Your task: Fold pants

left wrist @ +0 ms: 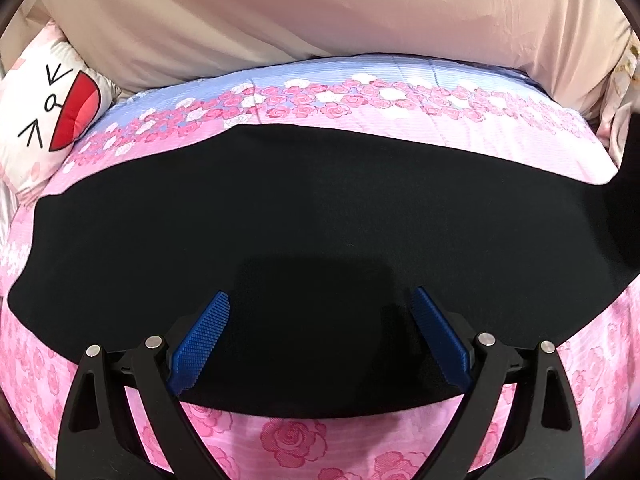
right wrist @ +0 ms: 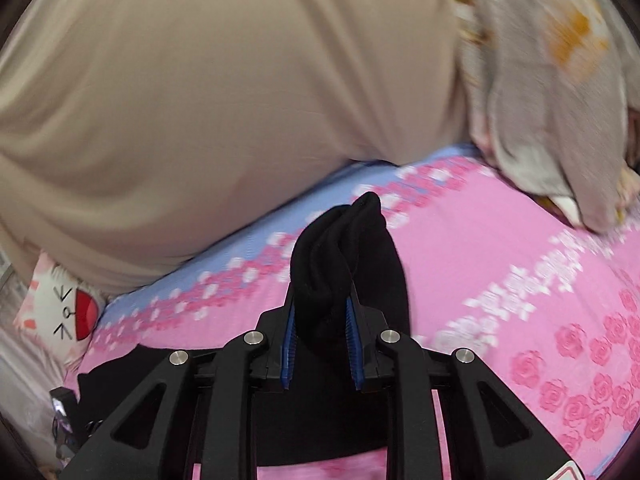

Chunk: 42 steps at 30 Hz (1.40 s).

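Black pants (left wrist: 312,216) lie spread flat on the bed (left wrist: 288,436), on a pink rose-print cover with a blue band along its far edge. In the left wrist view the pants run across nearly the whole width of the cover, near edge close to the bed's near edge, far edge short of the blue band.

Left gripper (left wrist: 320,300) hovers over the near part of the pants, pointing down at the cloth. Its 2 blue ribbed fingers (left wrist: 202,340) stand wide apart, released, nothing between them; cannot tell if the tips touch the fabric.

Right gripper (right wrist: 322,300) is clenched on a bunched fold of the pants (right wrist: 332,248). The black cloth is pinched between the 2 blue fingers (right wrist: 352,332) and sticks out past the tips in a rounded lump, lifted off the cover. More black fabric hangs below and behind the gripper toward the bed's near edge. Right view is motion-blurred.

Large beige pillow (left wrist: 320,20) sits along the far edge of the bed, behind the blue band. White cushion with a cartoon face and red mouth (left wrist: 52,108) lies at the far left corner, touching the beige pillow. Grey floral-print fabric (right wrist: 540,100) is heaped at the far right corner, resting on the pink cover.
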{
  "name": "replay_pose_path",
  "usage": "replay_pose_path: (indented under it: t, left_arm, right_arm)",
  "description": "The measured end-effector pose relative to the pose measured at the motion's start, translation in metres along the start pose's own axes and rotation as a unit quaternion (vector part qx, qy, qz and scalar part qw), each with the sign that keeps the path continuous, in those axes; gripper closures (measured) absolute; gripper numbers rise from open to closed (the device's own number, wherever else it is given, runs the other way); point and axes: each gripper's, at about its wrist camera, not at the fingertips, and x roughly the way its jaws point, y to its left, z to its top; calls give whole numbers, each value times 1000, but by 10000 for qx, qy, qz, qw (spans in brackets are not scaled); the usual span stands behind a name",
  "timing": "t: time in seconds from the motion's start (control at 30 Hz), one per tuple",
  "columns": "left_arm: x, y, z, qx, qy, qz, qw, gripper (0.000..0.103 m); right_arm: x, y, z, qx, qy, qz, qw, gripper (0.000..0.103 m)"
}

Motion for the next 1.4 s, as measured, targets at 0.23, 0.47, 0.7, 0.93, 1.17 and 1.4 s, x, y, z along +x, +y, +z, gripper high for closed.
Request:
replay_pose_path:
  t: [0.23,0.47,0.7,0.93,1.17,1.4]
  left_arm:
    - [-2,10,1,45,-126,-109,9999,12]
    - [-16,42,-1,-200,-324,-176,9991,12]
    - [-20,95,-14,-653,-339,66,9973,11]
    - [-16,138,-30,-1044,-207,223,9941,11]
    - [-15,137,-35,-953,-164,-46,9953,10]
    - [-32,129,-29,-890,-267,-802,9924,7]
  right_arm:
    - [11,101,2,-618,151,667,9957,83]
    - [40,199,-24,-1328,636,1336,9800,83]
    - [86,283,-75,-1930,1381,1942,9518,83]
    - [143,326,-146,-2369,2276,1946,9242,83]
    - [161,326,-205,-2809,2861,2186,8896,50]
    - [94,256,-127,-2385,1775,1871,9363,49]
